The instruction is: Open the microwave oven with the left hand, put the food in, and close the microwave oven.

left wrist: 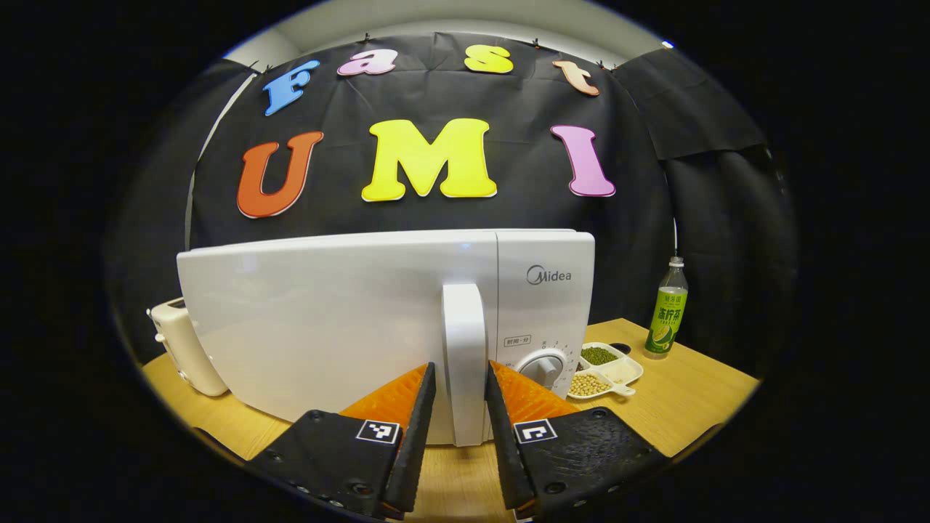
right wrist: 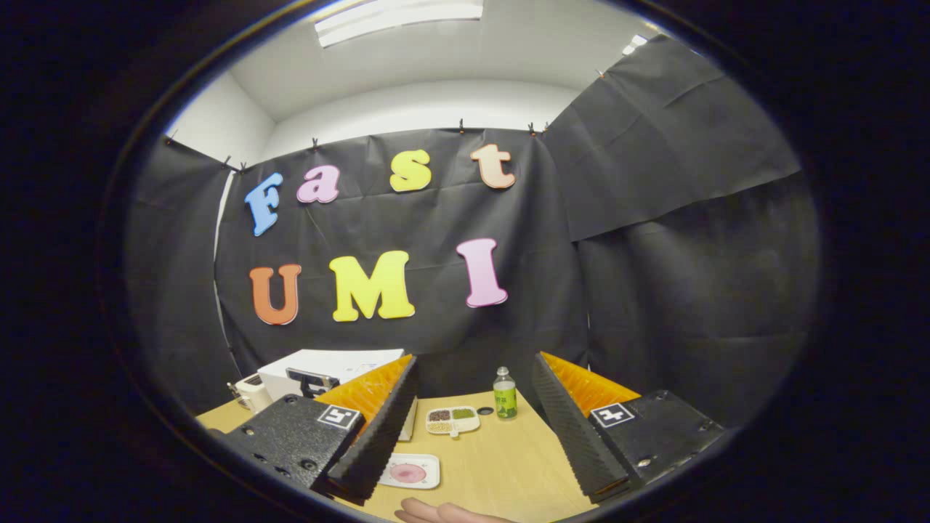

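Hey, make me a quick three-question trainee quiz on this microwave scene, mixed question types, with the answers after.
1. True or false: the left gripper has its fingers on either side of the white microwave oven's vertical white door handle.
2. Which stands farthest right on the wooden table? A green-labelled drink bottle B white divided dish of beans C cream toaster
3. Is the microwave door open or closed?

Key: 1 true; 2 A; 3 closed
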Demonstrator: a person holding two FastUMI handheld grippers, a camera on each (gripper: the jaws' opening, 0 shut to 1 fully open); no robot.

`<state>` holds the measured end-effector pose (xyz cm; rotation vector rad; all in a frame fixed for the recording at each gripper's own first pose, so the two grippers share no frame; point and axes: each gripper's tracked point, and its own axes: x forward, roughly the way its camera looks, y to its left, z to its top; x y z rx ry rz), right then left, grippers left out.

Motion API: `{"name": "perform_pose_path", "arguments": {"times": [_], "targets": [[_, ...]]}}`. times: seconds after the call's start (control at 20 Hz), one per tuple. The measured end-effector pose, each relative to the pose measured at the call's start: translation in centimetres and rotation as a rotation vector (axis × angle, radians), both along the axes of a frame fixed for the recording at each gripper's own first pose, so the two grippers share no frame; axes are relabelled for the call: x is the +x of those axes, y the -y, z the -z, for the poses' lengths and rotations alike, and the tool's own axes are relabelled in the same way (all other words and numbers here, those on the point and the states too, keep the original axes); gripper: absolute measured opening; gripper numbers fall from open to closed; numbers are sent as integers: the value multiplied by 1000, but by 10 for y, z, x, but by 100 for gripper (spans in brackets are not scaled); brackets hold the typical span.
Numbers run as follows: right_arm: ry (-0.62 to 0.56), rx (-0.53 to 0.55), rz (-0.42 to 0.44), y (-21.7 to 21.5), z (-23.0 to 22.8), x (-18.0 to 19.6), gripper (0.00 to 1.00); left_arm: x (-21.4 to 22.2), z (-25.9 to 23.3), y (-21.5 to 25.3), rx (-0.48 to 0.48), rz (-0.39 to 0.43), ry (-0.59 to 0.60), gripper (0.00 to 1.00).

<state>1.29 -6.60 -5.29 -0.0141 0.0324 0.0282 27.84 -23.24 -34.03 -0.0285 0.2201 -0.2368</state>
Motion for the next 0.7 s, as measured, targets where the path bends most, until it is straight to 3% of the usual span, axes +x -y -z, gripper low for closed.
{"name": "perform_pose_path", "arguments": {"times": [0.1,0.15,0.2,0.25,0.35,0.4,0.45,0.55,0.6,0.7], "targets": [[5,-3,-4,1,1,2,91,2,1,3,-43,1,-10,44],[4,-9,0,3,4,4,90,3,3,3,-30,-10,-10,29],[-4,-15,3,5,7,6,90,4,3,3,13,-19,7,35],[-12,-21,3,5,12,7,90,-2,5,5,67,-13,21,34],[-22,-31,1,4,16,9,90,3,5,3,147,-28,34,26],[-27,-34,4,4,18,10,100,3,5,4,137,-31,25,26],[-36,-40,3,4,22,9,90,4,7,5,100,-41,0,13],[-49,-40,2,4,26,10,91,-1,8,3,79,-47,-40,13],[-51,-37,4,5,26,10,100,-2,7,3,87,-41,-43,13],[-50,-29,12,8,27,11,100,-4,8,4,77,-28,-60,13]]}}
